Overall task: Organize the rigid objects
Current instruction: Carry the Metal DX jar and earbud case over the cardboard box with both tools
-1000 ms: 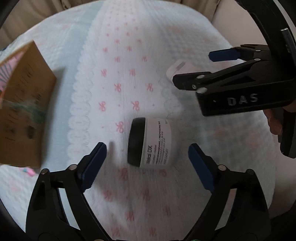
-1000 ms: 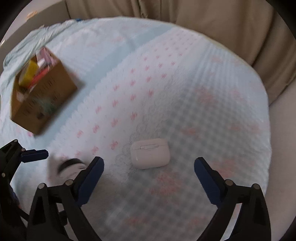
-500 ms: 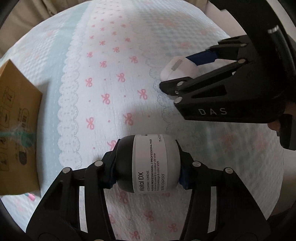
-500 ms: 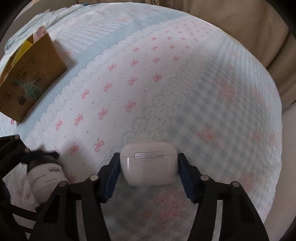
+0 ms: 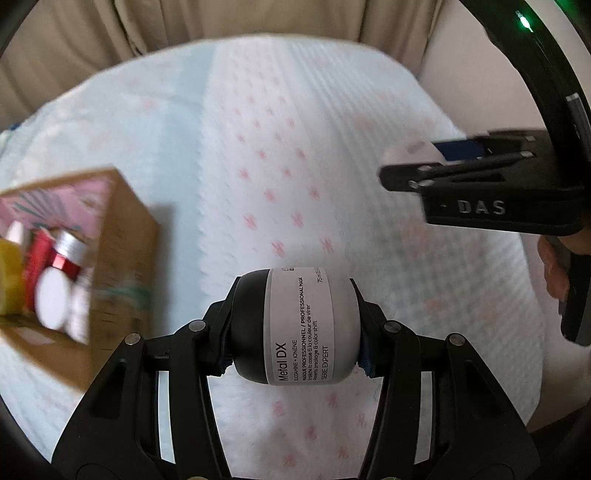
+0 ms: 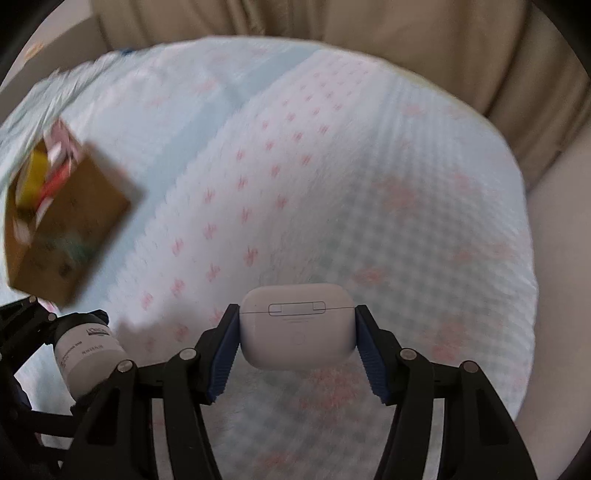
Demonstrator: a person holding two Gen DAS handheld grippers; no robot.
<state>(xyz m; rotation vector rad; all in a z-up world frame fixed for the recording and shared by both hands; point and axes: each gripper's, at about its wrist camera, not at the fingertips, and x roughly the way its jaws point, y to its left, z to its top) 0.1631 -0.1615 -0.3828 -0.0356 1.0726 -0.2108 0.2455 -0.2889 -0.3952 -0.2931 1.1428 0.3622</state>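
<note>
My left gripper (image 5: 295,326) is shut on a grey jar with a black lid (image 5: 303,326), labelled Metal DX, and holds it sideways above the bed. The jar also shows at the lower left of the right wrist view (image 6: 86,360). My right gripper (image 6: 297,338) is shut on a white earbud case (image 6: 297,326) and holds it above the bed. The right gripper appears at the right of the left wrist view (image 5: 480,184). A brown cardboard box (image 5: 118,266) with several small containers inside sits to the left; it also shows in the right wrist view (image 6: 66,236).
The bed is covered by a pale blue and white quilt with pink bows (image 5: 266,155). Beige curtains (image 6: 332,22) hang behind it. A beige surface (image 6: 554,258) borders the bed on the right.
Both grippers closed, the left on the jar and the right on the earbud case, then lifted them off the quilt. The box now shows its open top in the left wrist view.
</note>
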